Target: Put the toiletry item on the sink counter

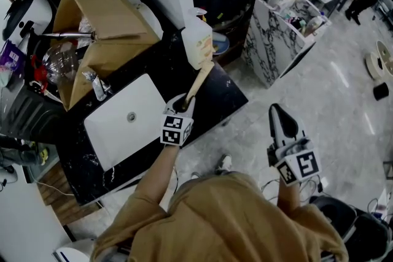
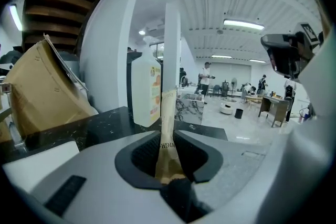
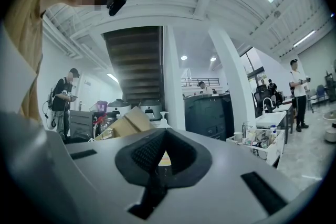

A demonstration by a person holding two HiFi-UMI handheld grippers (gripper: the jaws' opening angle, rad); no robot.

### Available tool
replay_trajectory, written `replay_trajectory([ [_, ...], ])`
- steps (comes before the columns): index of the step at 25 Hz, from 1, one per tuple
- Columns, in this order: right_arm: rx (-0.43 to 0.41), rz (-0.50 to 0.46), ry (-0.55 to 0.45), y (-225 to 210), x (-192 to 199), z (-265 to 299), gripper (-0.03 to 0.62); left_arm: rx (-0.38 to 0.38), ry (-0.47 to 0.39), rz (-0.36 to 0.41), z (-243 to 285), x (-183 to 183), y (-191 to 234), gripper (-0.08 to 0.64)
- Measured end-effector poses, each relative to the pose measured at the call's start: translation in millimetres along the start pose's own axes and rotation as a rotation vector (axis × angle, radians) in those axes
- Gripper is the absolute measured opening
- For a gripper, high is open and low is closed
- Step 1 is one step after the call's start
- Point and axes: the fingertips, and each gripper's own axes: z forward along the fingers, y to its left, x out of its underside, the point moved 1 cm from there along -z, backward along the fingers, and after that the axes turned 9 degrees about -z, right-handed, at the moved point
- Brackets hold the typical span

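Both jaws of my left hand-held gripper (image 1: 183, 104) pinch the paper-sleeved toiletry item (image 1: 201, 79) over the black surface (image 1: 228, 97); the right hand-held gripper (image 1: 281, 115) hangs closed on nothing. I'd lay the item flat beside the basin (image 1: 123, 119), short of the white jug (image 1: 198, 40), then release.

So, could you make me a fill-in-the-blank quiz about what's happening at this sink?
1. The left gripper holds a long tan paper-wrapped toiletry item; the right gripper holds ____.
2. The white rectangular sink basin sits in a ____ speckled stone counter.
3. The white plastic pump bottle stands ____ on that counter.
Missing words: nothing; black; upright.
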Motion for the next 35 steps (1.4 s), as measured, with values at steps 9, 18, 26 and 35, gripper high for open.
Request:
replay_trajectory([
  [9,0.017,0.012,0.003,-9.2,4.3,-1.7,0.002,-0.004,0.082,0.022,21.3,10.7,-2.4,0.074],
  [18,0.026,0.018,0.000,-17.6,4.7,-5.3,0.002,-0.029,0.133,0.051,34.6,20.2,-0.7,0.074],
  [26,0.023,0.021,-0.002,-22.2,7.3,-6.2,0.002,-0.044,0.190,0.097,44.9,29.7,-1.8,0.074],
  [35,0.025,0.031,0.001,-32.4,11.4,-10.2,0.002,-0.071,0.257,0.107,50.3,46.2,0.4,0.075],
])
